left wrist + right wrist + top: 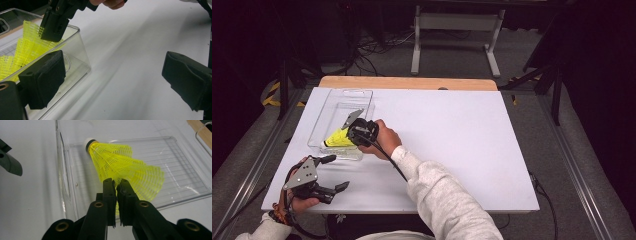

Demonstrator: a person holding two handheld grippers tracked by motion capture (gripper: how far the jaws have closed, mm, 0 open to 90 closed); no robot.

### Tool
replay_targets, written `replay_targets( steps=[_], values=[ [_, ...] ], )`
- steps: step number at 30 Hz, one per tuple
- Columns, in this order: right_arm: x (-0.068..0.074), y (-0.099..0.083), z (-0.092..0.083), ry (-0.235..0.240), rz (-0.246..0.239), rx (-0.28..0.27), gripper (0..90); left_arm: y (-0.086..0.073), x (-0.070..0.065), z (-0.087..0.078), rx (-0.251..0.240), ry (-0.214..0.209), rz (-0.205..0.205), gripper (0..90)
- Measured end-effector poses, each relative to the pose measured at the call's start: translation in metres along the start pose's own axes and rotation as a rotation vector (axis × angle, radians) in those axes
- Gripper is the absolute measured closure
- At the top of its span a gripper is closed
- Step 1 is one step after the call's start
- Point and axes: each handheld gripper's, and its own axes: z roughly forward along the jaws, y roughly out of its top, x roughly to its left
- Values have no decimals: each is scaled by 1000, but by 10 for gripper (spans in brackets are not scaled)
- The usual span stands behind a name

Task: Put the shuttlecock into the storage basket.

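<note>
The right gripper (pixel 116 185) is clamped on the skirt of the yellow shuttlecock (pixel 120 165), centre frame inside the clear tray (pixel 324 115). It is probably being set down there; next, release. The left gripper (pixel 328 173) waits, jaws apart, lower left on the tabletop (pixel 462 130).

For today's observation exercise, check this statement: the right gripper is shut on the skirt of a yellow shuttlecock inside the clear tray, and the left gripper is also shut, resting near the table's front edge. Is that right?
Not quite. The left gripper is open, with its jaws spread wide apart and nothing between them, as the left gripper view shows. The rest holds: the right gripper is shut on the yellow shuttlecock inside the clear tray.
</note>
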Motion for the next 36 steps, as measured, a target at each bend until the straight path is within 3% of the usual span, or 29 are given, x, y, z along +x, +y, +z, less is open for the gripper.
replay_targets(
  steps=[6, 16, 24, 36],
  values=[
    [5, 1, 4, 1, -1, 12, 787, 0, 0, -1, -4, 4, -4, 61],
    [6, -2, -9, -54, -2, -21, 678, 0, 0, 0, -2, 2, -1, 61],
    [0, -10, -28, -77, 17, -80, 662, 0, 0, 1, 0, 1, -3, 61],
    [-2, -23, -50, -119, 3, -146, 642, -1, 0, 0, 3, 8, -3, 61]
  ],
)
